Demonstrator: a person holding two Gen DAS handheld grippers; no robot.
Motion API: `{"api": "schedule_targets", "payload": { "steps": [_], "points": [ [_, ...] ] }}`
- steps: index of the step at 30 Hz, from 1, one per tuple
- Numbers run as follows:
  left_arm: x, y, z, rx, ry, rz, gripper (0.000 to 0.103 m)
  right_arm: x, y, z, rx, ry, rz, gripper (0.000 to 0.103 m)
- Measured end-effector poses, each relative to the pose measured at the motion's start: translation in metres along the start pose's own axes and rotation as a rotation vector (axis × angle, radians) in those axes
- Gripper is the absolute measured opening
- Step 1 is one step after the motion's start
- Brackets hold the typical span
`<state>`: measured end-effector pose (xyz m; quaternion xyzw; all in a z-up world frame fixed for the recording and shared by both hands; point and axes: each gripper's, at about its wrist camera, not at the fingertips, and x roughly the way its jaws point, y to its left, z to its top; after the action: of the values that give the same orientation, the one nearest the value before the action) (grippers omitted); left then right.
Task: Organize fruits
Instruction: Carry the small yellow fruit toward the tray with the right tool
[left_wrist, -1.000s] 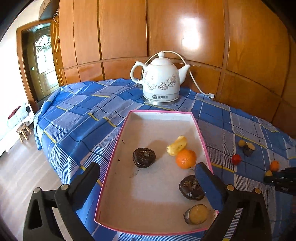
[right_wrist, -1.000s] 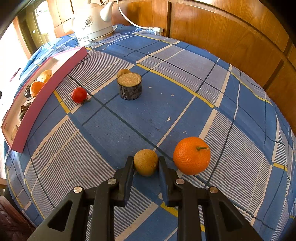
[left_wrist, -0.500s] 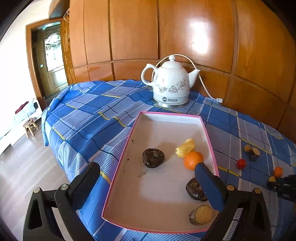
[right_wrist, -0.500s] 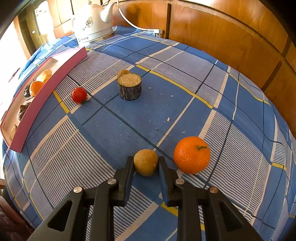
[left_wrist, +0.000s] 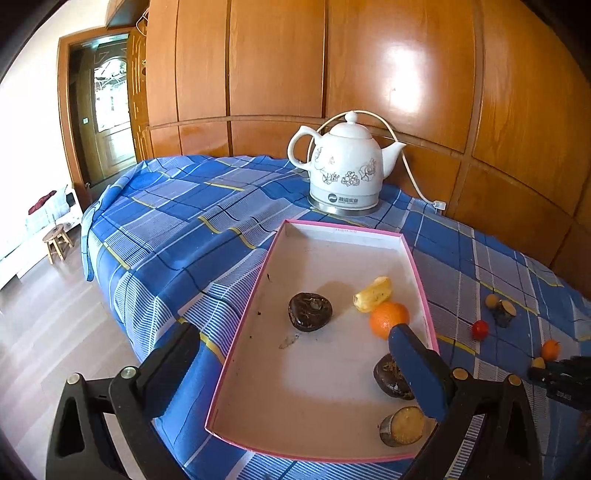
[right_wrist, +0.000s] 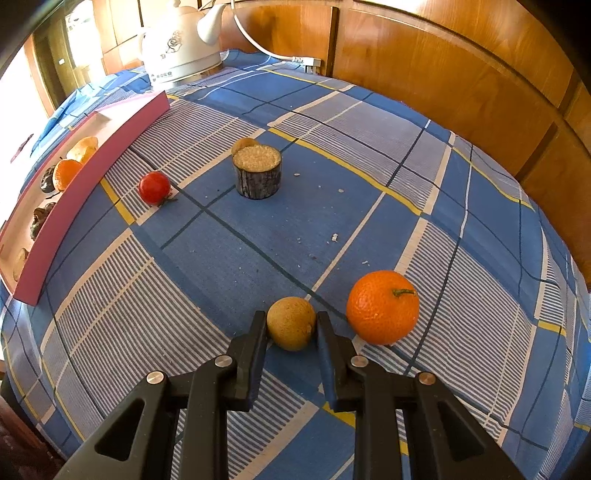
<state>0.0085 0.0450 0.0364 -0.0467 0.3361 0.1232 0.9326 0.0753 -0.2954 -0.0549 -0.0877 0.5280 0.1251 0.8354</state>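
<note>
My right gripper (right_wrist: 291, 325) is shut on a small tan round fruit (right_wrist: 291, 323) that rests on the blue checked cloth. An orange (right_wrist: 382, 306) lies just right of it. Farther off are a red cherry tomato (right_wrist: 154, 187), a dark cut stump-like piece (right_wrist: 257, 171) and a small tan fruit (right_wrist: 243, 143) behind it. My left gripper (left_wrist: 295, 358) is open and empty, above the near end of the pink-rimmed tray (left_wrist: 419, 266). The tray holds an orange (left_wrist: 389, 319), a yellow piece (left_wrist: 373, 294), two dark fruits (left_wrist: 309, 311) and a cut piece (left_wrist: 402, 431).
A white kettle (left_wrist: 345, 173) with its cord stands beyond the tray, by the wooden wall panels. The tray's pink side (right_wrist: 92, 177) shows at the left of the right wrist view. The table edge drops to the floor at left, with a stool (left_wrist: 57, 242) and a doorway.
The left gripper has drawn back and tilted up, so the tray sits lower and the wall fills more of the view. The right gripper stays shut on the tan fruit, barely moved.
</note>
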Motion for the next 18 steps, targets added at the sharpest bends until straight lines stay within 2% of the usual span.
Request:
{"api": "schedule_targets", "payload": {
  "steps": [11,18],
  "points": [
    [-0.003,0.004,0.001,-0.002,-0.005,0.008,0.103,-0.002,0.009,0.002,0.073,0.008,-0.074,0.025],
    [-0.009,0.009,0.003,0.000,-0.023,0.013,0.103,-0.010,0.024,0.005,0.118,0.002,0.012,0.025]
  ]
}}
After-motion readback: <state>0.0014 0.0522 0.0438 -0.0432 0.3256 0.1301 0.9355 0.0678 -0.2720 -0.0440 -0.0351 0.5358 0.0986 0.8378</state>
